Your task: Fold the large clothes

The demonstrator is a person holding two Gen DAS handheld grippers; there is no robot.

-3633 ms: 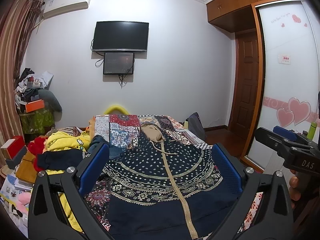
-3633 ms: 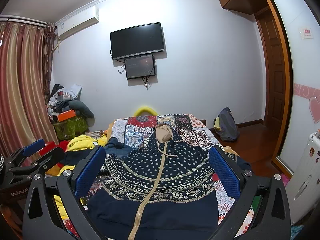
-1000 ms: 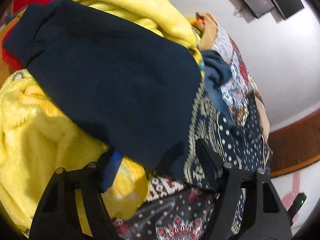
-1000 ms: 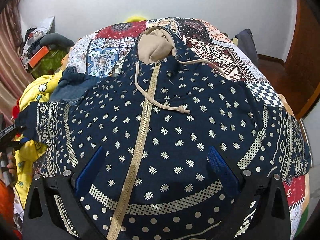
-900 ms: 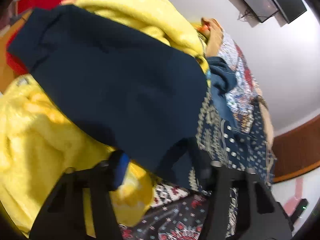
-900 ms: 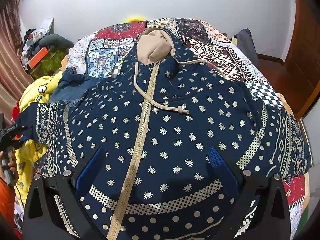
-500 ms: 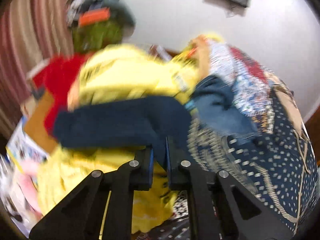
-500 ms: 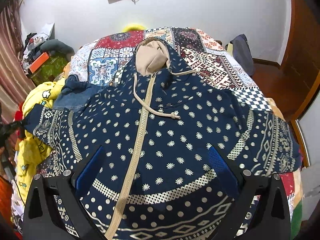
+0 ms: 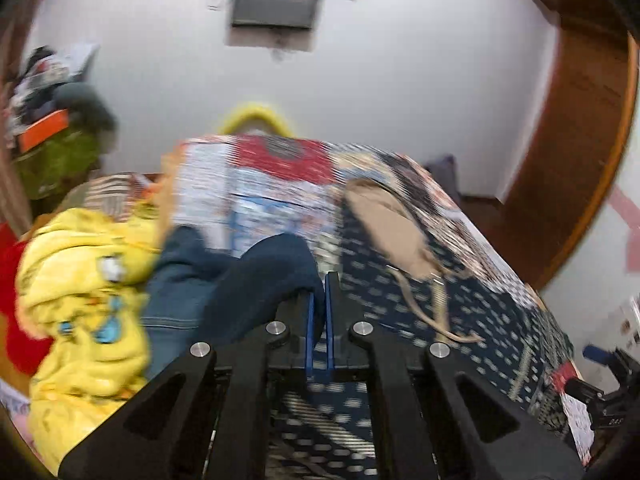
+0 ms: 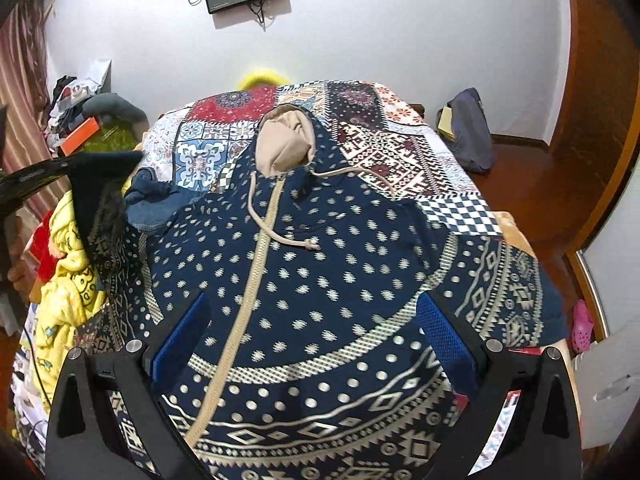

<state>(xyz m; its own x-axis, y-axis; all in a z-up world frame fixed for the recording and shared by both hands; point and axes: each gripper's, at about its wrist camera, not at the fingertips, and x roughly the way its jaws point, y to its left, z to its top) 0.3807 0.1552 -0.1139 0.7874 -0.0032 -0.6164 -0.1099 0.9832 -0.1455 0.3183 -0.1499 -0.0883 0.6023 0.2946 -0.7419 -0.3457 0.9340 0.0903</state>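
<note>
A navy hoodie (image 10: 320,272) with cream dots, a beige zip and a beige-lined hood (image 10: 284,144) lies front-up on the bed. My left gripper (image 9: 318,280) is shut on the plain navy cuff of its left sleeve (image 9: 264,276), which drapes over the left finger. From the right wrist view that sleeve (image 10: 100,200) is held up off the bed's left side by the left gripper (image 10: 74,164). My right gripper (image 10: 312,332) hangs open above the hoodie's lower front, with nothing between its blue pads (image 10: 180,336).
A patchwork bedspread (image 10: 400,148) covers the bed. Yellow clothes (image 10: 68,280) and jeans (image 10: 156,204) are piled along the left edge. A dark bag (image 10: 468,136) sits on the wooden floor at right, with a pink shoe (image 10: 582,320) nearer. Screens hang on the far wall.
The left gripper closed on the sleeve cuff, rolled upright and lifted it off the yellow pile toward the bed. The right gripper rose a little and stayed open.
</note>
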